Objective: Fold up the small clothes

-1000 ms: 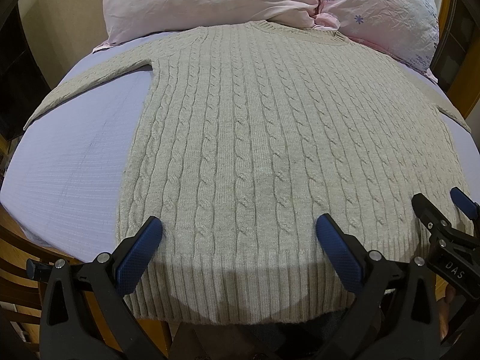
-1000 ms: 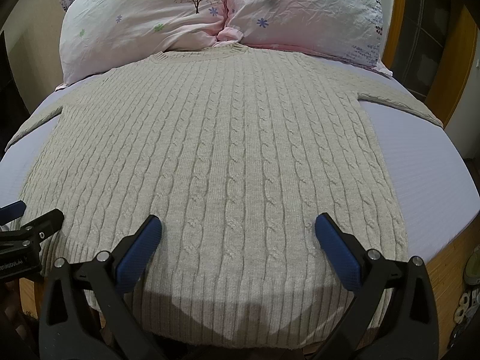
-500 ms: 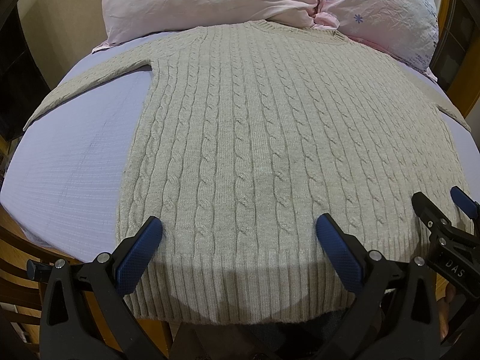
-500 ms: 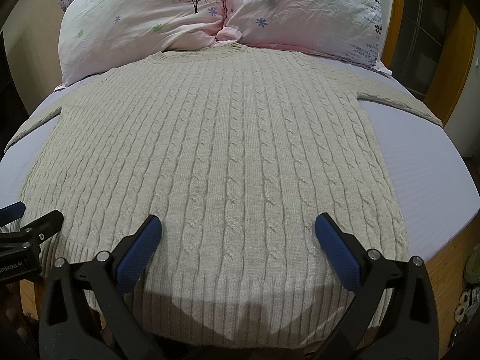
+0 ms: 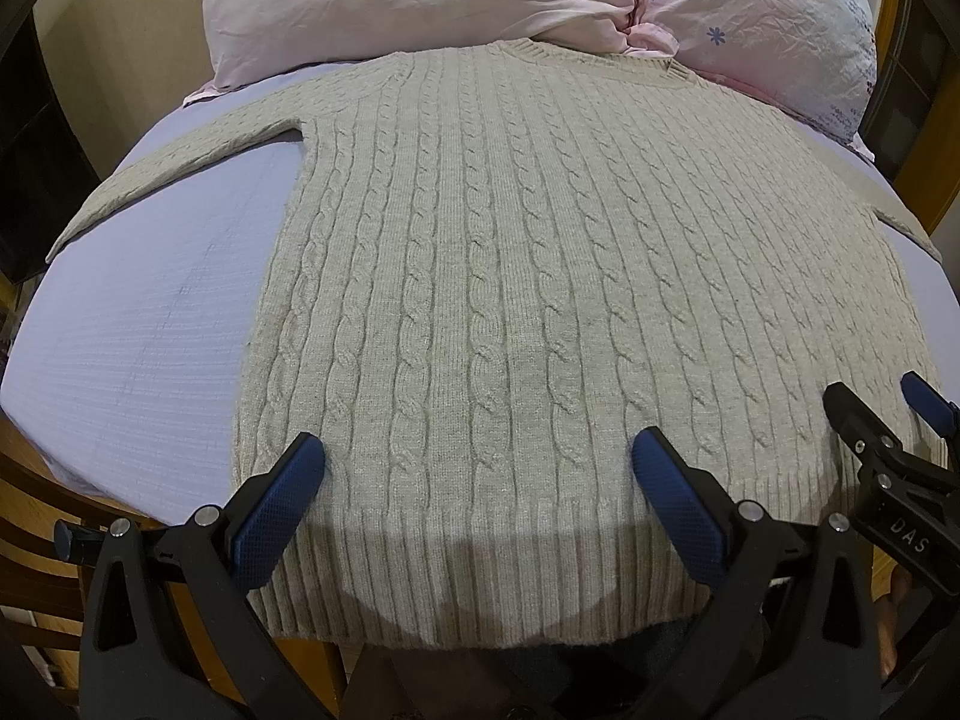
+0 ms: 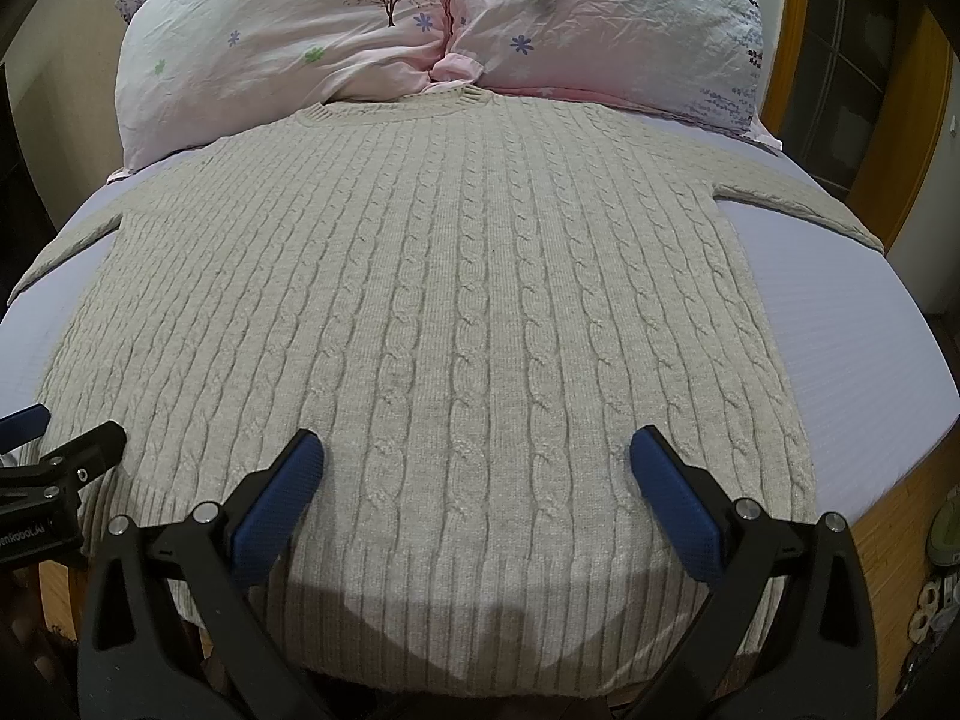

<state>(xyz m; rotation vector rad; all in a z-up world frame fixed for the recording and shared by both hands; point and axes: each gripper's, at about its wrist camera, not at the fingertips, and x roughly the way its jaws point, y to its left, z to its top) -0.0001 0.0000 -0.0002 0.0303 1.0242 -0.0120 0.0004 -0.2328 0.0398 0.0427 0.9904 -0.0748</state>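
A beige cable-knit sweater (image 5: 510,276) lies flat on the bed, neck toward the pillows, both sleeves spread out sideways; it also shows in the right wrist view (image 6: 456,312). My left gripper (image 5: 477,456) is open and empty, hovering above the ribbed hem toward its left part. My right gripper (image 6: 474,453) is open and empty above the hem toward its right part. Each gripper shows at the edge of the other's view, the right one (image 5: 888,438) and the left one (image 6: 54,450).
A lavender sheet (image 5: 150,324) covers the bed. Two pink floral pillows (image 6: 288,42) lie at the head, touching the sweater's collar. A wooden bed frame (image 6: 900,516) edges the mattress, and a wooden headboard post (image 6: 792,24) stands at the right.
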